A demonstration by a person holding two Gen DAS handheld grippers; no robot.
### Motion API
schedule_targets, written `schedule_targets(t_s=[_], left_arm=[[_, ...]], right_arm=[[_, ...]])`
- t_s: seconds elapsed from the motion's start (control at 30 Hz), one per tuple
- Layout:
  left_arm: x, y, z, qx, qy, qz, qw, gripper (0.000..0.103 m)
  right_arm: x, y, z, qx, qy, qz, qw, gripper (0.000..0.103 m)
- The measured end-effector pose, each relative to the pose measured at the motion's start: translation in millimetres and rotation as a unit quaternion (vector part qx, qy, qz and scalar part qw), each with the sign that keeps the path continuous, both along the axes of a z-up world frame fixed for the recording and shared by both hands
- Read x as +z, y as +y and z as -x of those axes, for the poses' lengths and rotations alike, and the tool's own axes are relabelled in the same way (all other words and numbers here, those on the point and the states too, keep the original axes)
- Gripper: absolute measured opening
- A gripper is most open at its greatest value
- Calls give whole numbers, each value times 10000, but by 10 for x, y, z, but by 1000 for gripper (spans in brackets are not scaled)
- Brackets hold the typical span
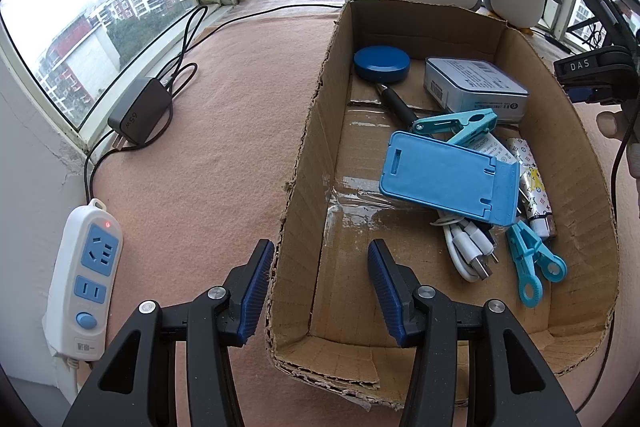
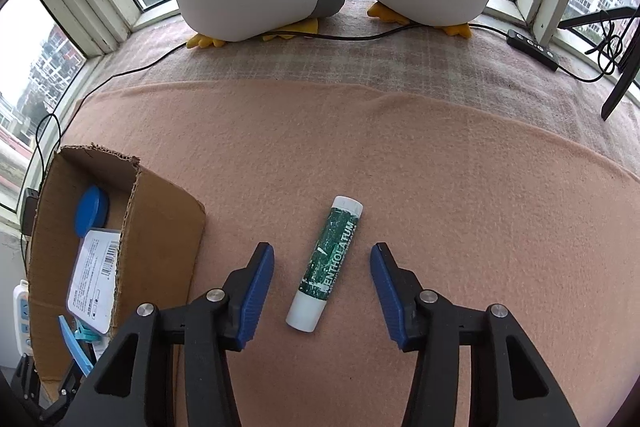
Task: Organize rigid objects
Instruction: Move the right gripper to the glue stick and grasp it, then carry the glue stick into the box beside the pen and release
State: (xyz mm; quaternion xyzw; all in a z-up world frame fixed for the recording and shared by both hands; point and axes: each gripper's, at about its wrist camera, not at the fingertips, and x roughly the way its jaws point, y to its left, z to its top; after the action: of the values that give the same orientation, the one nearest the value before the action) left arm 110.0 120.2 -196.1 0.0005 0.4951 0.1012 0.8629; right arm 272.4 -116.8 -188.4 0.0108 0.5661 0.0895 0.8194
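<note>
Ahead of the left gripper (image 1: pixel 321 289), a cardboard box (image 1: pixel 320 131) sits with its top open; the left wall of the box passes between the fingers, one pad outside and one inside, neither visibly pressing it, so this gripper is released. Box contents, all beyond and right of the gripper: a round blue case (image 1: pixel 381 62) at the far end, a grey tin (image 1: pixel 474 87) beside it, a black pen (image 1: pixel 396 105), a teal clip (image 1: pixel 456 125), a blue phone stand (image 1: pixel 448 177) lying on top of white cables (image 1: pixel 466 247), a patterned lighter (image 1: pixel 534 191) and a second teal clip (image 1: pixel 534 267). Between the fingers of the right gripper (image 2: pixel 322 291), a green-and-white lip balm tube (image 2: pixel 326 263) lies flat on the pink blanket (image 2: pixel 440 167), outside the box and to its right. Clear gaps remain on both sides of the tube, so this gripper is also released. Blanket beyond and right of the tube is open; the box wall stands near on the left.
</note>
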Motion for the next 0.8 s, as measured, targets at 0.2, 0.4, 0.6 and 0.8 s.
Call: schedule_targets(t_s=[0.2, 0.4, 0.6, 0.8], left_arm=[[-1, -1, 0, 4, -1, 0, 10000, 53], [-2, -1, 1, 3, -2, -1, 10000, 53], [-3, -2, 2, 3, -4, 0, 10000, 53], [-4, -2, 3, 1, -5, -1, 10000, 53]], right_arm=[[0, 57, 21, 148, -11, 203, 9997, 29], [3, 37, 48, 225, 19, 165, 9996, 20], [13, 14, 109, 299, 43, 124, 9995, 16], [19, -68, 257, 312, 63, -48, 9995, 14]])
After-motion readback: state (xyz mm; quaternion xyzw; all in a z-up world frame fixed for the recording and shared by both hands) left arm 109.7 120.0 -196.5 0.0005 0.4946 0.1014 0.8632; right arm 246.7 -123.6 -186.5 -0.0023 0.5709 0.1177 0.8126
